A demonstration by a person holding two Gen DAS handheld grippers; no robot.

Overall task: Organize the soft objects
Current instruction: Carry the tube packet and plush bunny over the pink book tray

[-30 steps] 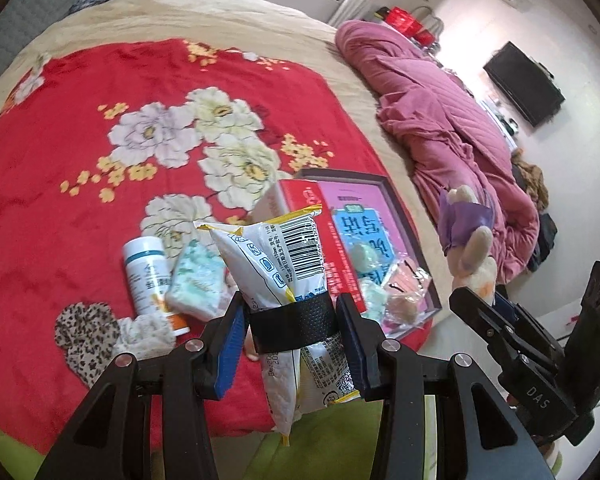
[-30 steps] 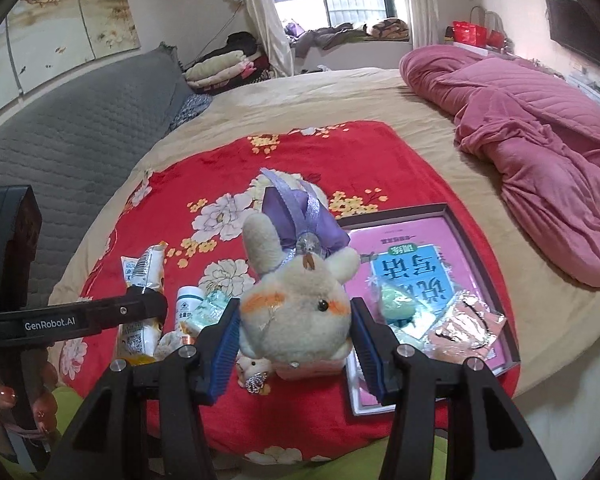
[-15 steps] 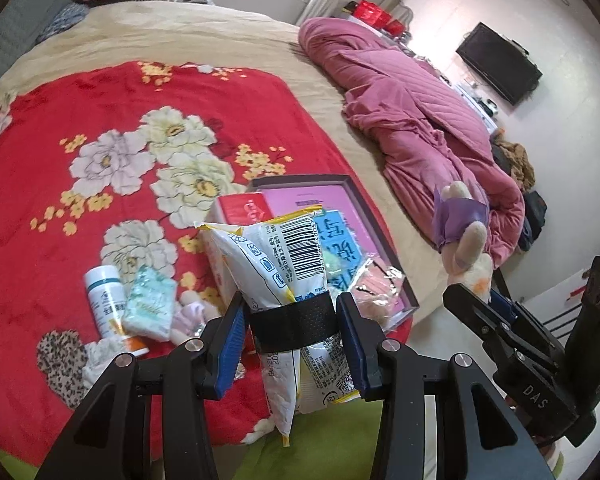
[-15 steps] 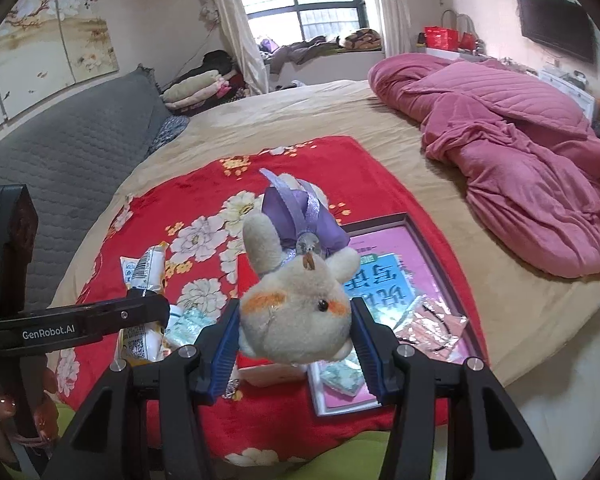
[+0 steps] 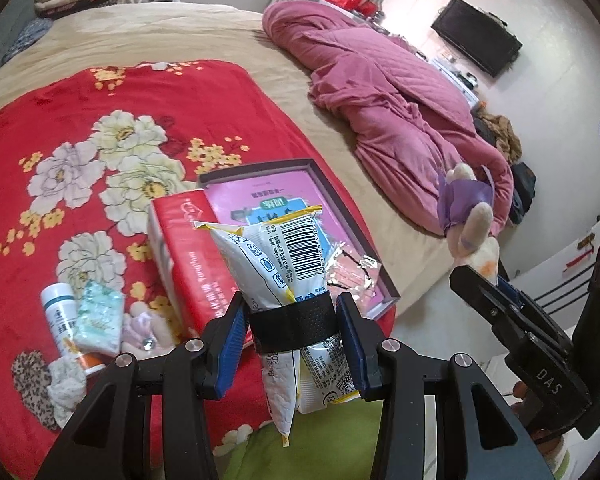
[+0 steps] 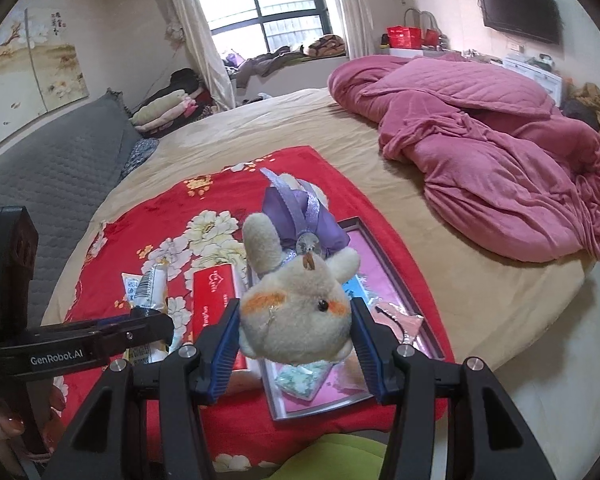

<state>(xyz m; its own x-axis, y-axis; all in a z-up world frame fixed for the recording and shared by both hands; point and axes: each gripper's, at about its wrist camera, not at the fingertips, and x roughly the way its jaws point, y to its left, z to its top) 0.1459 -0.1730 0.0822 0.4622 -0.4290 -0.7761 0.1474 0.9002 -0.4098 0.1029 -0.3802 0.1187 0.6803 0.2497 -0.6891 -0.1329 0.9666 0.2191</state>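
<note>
The left gripper (image 5: 292, 334) was clamped on a snack packet (image 5: 278, 256), its pads pressing a black band wrapped round the packet's waist. The right gripper (image 6: 294, 332) was closed on the head of a plush rabbit (image 6: 296, 312) in a purple dress. Both things hung in the air over the near edge of the red flowered blanket (image 5: 60, 120), above the shallow tray (image 5: 384, 280) and the red tissue box (image 5: 188, 264).

The packet looked the riskier hold. It was slick and soft, gripped only at its narrow middle, with its long lower end dangling free; a quick swing or a slackening of the jaws could let it slide out and drop to the floor past the bed's edge. The rabbit was held by squashy stuffing alone, and its body stuck out well beyond the pads, so it could twist or squeeze loose. The two grippers were also near each other, and a careless crossing could knock one load against the other.

Counted across both views: one snack packet, one plush rabbit, one tray with a pink and blue printed sheet in it, and one red tissue box. A pinkish foil sachet (image 5: 350, 270) and a pale green pack (image 6: 304, 378) lay in the tray. On the blanket lay one white bottle (image 5: 62, 316), one more pale green pack (image 5: 100, 320), one small plush trinket (image 5: 144, 330) and one leopard-print cloth (image 5: 34, 380). One pink quilt (image 6: 500, 152) lay heaped well apart.
</note>
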